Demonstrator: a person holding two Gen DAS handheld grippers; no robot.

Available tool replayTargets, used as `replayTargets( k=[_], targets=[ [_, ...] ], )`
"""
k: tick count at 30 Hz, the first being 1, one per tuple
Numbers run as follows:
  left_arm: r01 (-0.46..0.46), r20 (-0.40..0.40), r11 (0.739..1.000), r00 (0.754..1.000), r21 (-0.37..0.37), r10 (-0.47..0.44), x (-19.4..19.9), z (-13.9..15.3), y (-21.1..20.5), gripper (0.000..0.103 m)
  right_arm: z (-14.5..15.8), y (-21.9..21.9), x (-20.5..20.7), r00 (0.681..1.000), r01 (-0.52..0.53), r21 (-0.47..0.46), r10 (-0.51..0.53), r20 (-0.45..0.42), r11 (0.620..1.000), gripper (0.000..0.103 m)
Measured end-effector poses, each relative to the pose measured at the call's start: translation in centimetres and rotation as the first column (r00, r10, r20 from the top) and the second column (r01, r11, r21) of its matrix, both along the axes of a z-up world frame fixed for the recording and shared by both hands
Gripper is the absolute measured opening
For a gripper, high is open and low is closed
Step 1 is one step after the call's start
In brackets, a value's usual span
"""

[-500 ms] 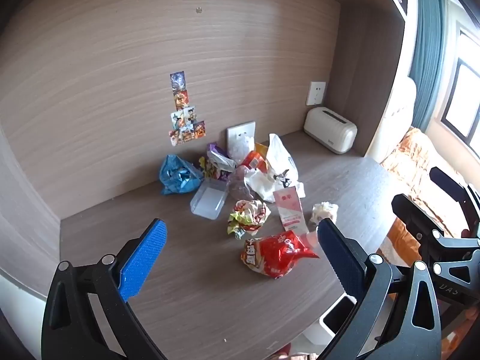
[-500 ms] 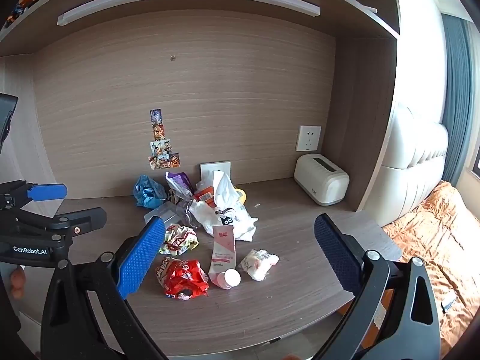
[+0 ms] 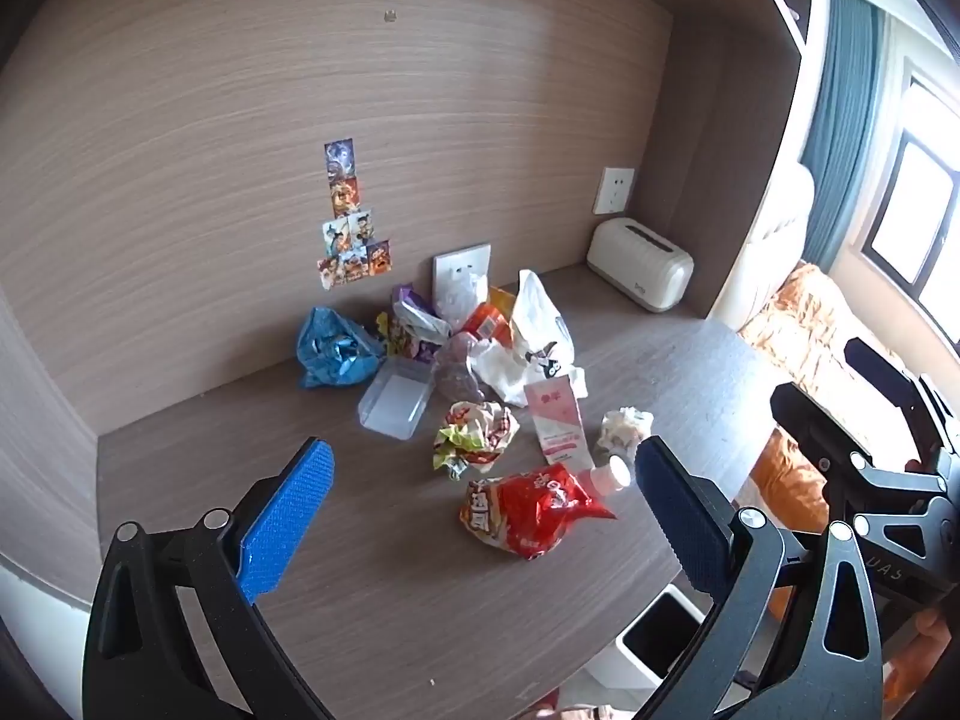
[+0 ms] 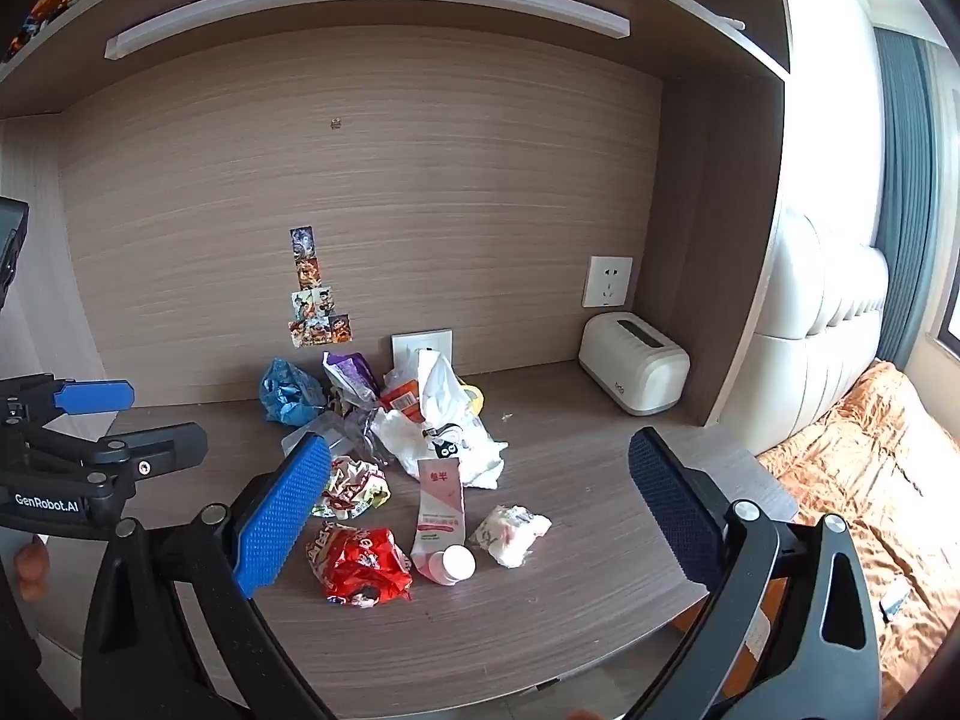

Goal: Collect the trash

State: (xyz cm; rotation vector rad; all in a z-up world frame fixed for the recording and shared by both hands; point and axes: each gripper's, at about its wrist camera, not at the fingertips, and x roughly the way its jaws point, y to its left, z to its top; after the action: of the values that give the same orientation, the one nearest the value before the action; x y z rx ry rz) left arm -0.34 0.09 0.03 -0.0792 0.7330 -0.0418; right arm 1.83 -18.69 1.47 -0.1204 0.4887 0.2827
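Observation:
A pile of trash lies on the wooden desk. Nearest is a red snack bag. Behind it are a pink carton with a round cap, a crumpled tissue and a crumpled yellow-green wrapper. Farther back sit a clear tray, a blue bag and a white plastic bag. My left gripper and right gripper both hover in front of the pile, open and empty.
A white bin stands on the floor below the desk's front right edge. A white toaster-like appliance sits at the back right under a wall socket. A bed with an orange cover lies to the right.

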Motion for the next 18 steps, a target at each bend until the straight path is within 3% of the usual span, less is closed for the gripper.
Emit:
replayTargets(
  k=[5, 12, 18],
  targets=[
    [0.001, 0.035, 0.999, 0.999, 0.040, -0.003, -0.3, 0.3, -0.6, 0.099, 0.2, -0.2, 0.1, 1.000, 0.010, 0.003, -0.010, 0.005, 1.000, 0.099],
    [0.008, 0.031, 1.000, 0.999, 0.004, -0.008, -0.5, 0.3, -0.3, 0.099, 0.8, -1.3, -0.4, 0.997, 0.052, 0.080, -0.057, 0.056, 0.995, 0.099],
    [0.002, 0.053, 0.999, 0.999, 0.052, -0.004, -0.6, 0.7, -0.5, 0.099, 1.2, -1.2, -0.7, 0.995, 0.048, 0.076, -0.055, 0.086, 0.996, 0.099]
  ],
)
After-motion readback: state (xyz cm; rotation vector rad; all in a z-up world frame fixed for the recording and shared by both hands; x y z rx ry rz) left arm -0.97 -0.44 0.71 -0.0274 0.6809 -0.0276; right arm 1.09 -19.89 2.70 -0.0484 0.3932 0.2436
